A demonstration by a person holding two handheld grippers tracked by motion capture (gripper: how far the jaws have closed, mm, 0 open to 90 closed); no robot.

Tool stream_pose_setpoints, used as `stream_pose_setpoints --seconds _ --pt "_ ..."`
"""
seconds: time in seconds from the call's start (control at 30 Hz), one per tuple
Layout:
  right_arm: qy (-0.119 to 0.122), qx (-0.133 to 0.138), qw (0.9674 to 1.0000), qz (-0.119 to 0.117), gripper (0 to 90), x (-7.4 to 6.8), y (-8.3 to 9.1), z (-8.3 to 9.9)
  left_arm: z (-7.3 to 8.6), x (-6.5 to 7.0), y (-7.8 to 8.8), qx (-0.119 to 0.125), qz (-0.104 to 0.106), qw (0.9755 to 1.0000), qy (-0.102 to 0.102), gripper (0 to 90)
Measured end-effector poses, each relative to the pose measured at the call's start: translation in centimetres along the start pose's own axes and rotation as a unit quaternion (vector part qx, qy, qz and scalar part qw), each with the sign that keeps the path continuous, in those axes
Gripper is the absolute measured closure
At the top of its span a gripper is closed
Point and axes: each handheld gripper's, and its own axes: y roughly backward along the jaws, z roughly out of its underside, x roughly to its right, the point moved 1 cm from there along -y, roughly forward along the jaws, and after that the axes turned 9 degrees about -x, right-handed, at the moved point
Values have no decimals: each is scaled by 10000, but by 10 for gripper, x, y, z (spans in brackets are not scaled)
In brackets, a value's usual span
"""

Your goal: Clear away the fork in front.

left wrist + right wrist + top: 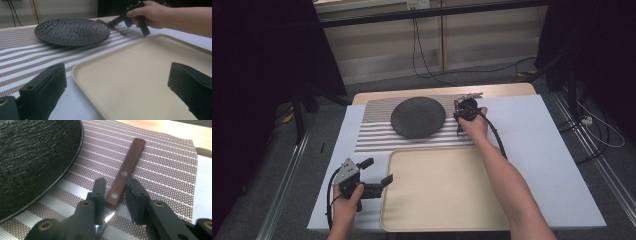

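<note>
Beside the tray (442, 192), my left gripper (379, 174) gapes; beyond it my right gripper (113, 192) straddles a knife (126, 171), unclenched, on the mat (374, 132).

The left gripper (117, 92) has its two black jaws far apart with nothing between them, one over the edge of the striped placemat (22, 60) and one over the beige tray (140, 75). Just beyond the tray's far rim lies the placemat, and on it stands a black textured plate (72, 31) — round and low. To the right of the plate a hand (152, 15) holds the other gripper (128, 21), pointing down at the mat, where a thin dark utensil (112, 26) lies just beside the plate — what kind it is I cannot tell.
</note>
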Motion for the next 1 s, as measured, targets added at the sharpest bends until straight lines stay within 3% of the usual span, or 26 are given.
stream_pose_setpoints --seconds 0.1,0.23,0.5,0.63,0.7,0.73,0.83,0.9,0.93,1.0 --pt "21 -77 10000 28 781 1 1 -1 0 0 0 -4 2 10000 -4 23" --pt "143 -188 9997 34 782 1 4 0 0 -1 -1 -12 -26 10000 11 23" --pt "205 -437 9987 -177 782 2 20 13 -1 0 0 13 -5 10000 -13 24" --pt "286 -488 9979 -304 757 5 26 19 -1 0 1 72 30 10000 38 24" --pt "298 -491 9980 -261 683 1 25 19 -1 0 1 67 17 10000 21 24" --pt "472 -526 9973 -189 683 -1 25 19 -1 0 1 53 17 10000 21 24" --pt "371 -570 9976 -133 686 -3 24 17 -2 0 1 75 17 10000 9 24" --pt "227 -600 9979 -120 721 -2 24 16 -2 0 1 100 18 9999 14 24" --pt "213 -586 9980 -69 784 -3 23 16 -2 0 1 103 17 9999 14 24" --pt "179 -550 9983 -122 786 -1 23 16 -2 0 1 92 6 10000 3 24"
